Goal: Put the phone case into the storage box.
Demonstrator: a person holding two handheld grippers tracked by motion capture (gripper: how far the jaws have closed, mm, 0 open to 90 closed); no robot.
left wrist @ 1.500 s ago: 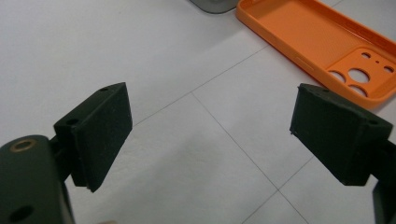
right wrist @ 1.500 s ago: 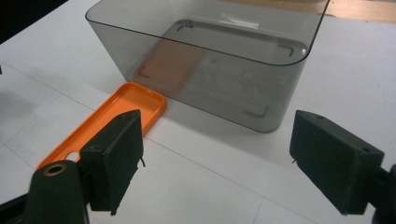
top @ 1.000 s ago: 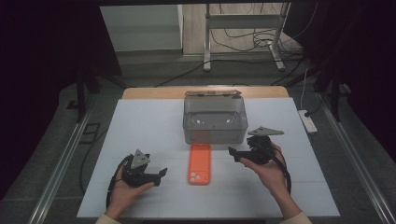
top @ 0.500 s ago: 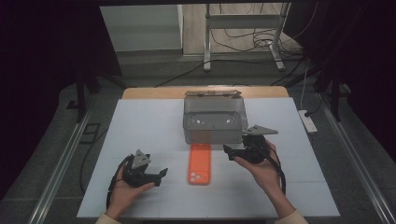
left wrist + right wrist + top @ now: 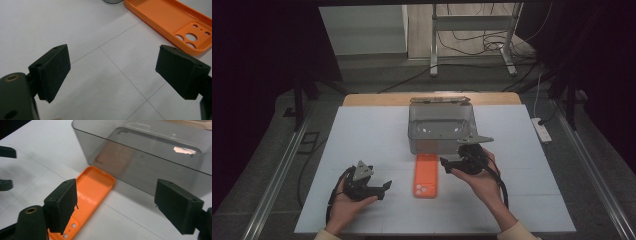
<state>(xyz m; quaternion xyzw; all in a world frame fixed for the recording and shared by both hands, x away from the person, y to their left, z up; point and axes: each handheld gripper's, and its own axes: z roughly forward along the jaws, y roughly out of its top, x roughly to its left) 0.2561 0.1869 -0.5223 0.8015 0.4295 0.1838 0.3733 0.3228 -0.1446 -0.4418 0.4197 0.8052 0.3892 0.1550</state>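
Observation:
An orange phone case (image 5: 426, 175) lies open side up on the white table, its camera cut-outs toward the person. Just behind it stands a smoky transparent box (image 5: 442, 127) with nothing in it. My right gripper (image 5: 446, 165) hovers at the case's right edge, close to the box's front wall, jaws open and pointing left. From the right gripper view the case (image 5: 92, 192) and box (image 5: 150, 157) lie beyond the open gripper (image 5: 117, 202). My left gripper (image 5: 384, 190) rests left of the case, open and holding nothing. The left gripper view shows the case (image 5: 170, 22) past the spread pads (image 5: 51, 72).
The white table top (image 5: 362, 135) has faint grid lines. A wooden board (image 5: 377, 98) edges its far side behind the box. A power strip (image 5: 542, 129) lies off the table's right edge. Metal rails run along both sides.
My right gripper has shifted a little to the left, closer to the phone case and the box's front. The left gripper has stayed put.

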